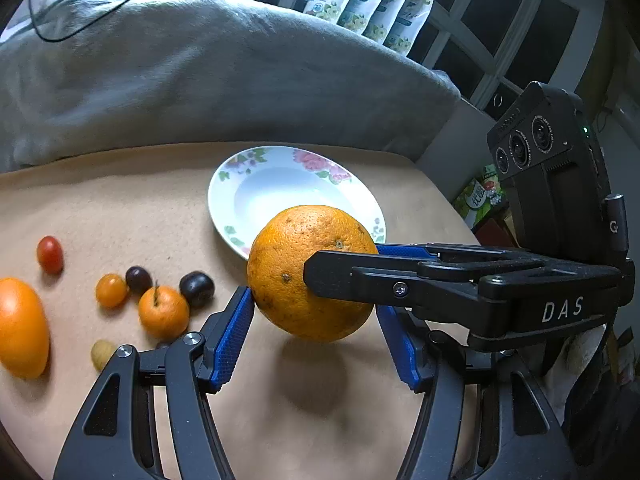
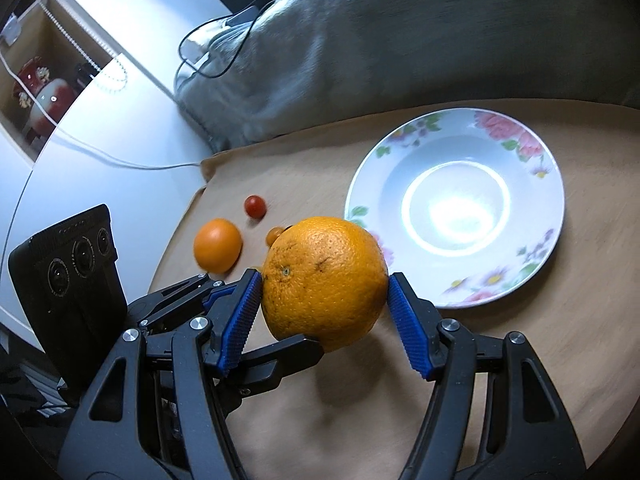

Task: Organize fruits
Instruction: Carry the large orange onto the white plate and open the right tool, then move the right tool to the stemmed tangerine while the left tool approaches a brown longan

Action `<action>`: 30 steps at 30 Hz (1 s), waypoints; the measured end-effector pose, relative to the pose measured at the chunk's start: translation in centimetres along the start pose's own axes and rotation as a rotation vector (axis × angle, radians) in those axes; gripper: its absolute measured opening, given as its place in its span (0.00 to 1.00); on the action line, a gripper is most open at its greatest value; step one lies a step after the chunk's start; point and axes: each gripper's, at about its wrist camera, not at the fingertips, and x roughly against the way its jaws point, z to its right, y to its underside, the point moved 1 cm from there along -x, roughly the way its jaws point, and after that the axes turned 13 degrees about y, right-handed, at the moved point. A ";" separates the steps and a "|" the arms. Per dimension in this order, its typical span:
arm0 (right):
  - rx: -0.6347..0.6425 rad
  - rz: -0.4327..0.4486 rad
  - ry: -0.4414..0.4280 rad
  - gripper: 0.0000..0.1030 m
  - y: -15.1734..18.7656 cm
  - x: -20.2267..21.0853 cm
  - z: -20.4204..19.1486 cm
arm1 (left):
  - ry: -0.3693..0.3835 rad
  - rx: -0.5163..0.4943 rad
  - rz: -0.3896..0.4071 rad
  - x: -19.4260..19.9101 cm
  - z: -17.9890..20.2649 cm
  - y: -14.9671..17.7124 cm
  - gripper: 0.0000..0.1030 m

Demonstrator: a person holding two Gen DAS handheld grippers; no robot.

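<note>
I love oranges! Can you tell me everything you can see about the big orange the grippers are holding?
The big orange is round, bright orange, with bumpy skin, small dark scuffs and a little stem scar. It hangs in the air above the tan cloth, with its shadow below, near the edge of the flowered plate. Both grippers clamp it together: the right gripper squeezes its sides with blue ridged pads, and the left gripper does too, crossing from another side.

1. The light is dim and cool, coming from above.
2. Strong glare sits in the plate (image 2: 456, 208).
3. The orange (image 1: 314, 272) casts a soft shadow below.
4. Edges bend and darken; the plate rim is blurred.
</note>
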 end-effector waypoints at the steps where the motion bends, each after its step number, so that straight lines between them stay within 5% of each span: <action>1: -0.002 -0.001 0.001 0.66 -0.1 -0.1 0.1 | 0.000 0.000 -0.001 -0.2 0.1 -0.1 0.61; 15: -0.024 -0.018 0.034 0.66 -1.8 -1.0 2.3 | -0.012 0.000 -0.025 -2.3 -0.1 -1.7 0.59; 30: -0.031 0.173 0.126 0.70 -3.5 4.2 2.9 | -0.038 -0.033 0.032 0.4 0.7 -2.2 0.58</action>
